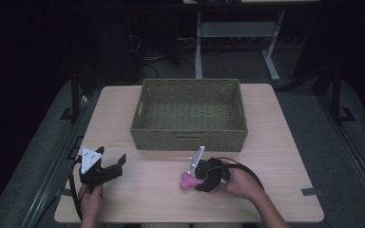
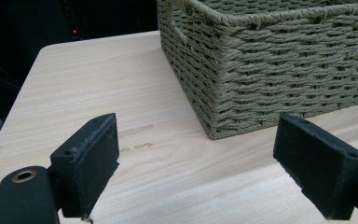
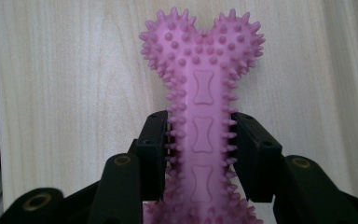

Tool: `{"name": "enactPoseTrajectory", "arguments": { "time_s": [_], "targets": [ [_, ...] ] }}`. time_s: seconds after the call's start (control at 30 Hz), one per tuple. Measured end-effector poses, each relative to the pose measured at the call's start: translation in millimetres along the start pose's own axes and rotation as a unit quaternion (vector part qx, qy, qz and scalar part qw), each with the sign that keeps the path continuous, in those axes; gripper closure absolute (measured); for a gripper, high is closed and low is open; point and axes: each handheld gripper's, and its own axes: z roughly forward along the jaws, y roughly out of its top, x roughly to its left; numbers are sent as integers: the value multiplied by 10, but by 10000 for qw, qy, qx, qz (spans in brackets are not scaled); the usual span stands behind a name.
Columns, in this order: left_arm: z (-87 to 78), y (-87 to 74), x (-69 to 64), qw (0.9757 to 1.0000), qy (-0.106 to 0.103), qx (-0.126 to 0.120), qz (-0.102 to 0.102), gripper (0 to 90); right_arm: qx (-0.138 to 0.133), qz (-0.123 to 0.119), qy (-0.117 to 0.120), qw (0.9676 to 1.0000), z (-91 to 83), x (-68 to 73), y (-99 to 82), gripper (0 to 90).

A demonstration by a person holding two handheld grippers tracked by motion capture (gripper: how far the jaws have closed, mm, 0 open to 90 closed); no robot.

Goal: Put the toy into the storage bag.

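One toy is in play: a pink spiked bone [image 3: 204, 116] lying on the surface [image 1: 275, 142], near the front edge and right of centre, just in front of the basket [image 1: 189, 114]. Our right gripper [image 3: 199, 140] has its fingers [image 3: 154, 149] closed on the bone's shaft, the pads pressing the spikes from both sides, with the forked end pointing away from the camera that rides on it. From above, the bone seems to rest on the wood under the hand, not lifted as far as we can tell. Our left gripper [image 1: 105, 167] sits at the near left, well apart from the toy, its fingers spread wide with nothing between them, facing the basket's near corner. We judge the grasp made and the rest still ahead: raising the bone, carrying it over the near wall and releasing it inside the basket, which looks bare.
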Motion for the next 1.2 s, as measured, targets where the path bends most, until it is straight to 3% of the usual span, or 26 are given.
{"name": "enactPoseTrajectory", "arguments": {
  "time_s": [0.2, 0.47, 0.57, 0.67, 0.87, 1.2],
  "targets": [
    [-5, -1, 9, 10000, 13, -8, -11, 136, 74, -42, 41, 10000, -36, -19, 17, 580],
    [-7, -1, 6, 10000, 15, -5, -12, 137, -250, 120, 229, 9994, -178, -109, -69, 580],
    [-11, 0, 9, 10000, 21, -12, -18, 137, -219, 134, 243, 9994, -207, -126, -90, 580],
    [-15, 0, 10, 10000, 23, -10, -16, 137, -187, 140, 201, 9995, -280, -160, -106, 580],
    [-10, -2, 11, 10000, 20, -7, -45, 137, -394, 176, 235, 9988, -510, -255, -118, 580],
    [-14, -2, 14, 10000, 27, -10, -53, 136, -552, 214, 235, 9980, -691, -355, -126, 580]
  ]
}}
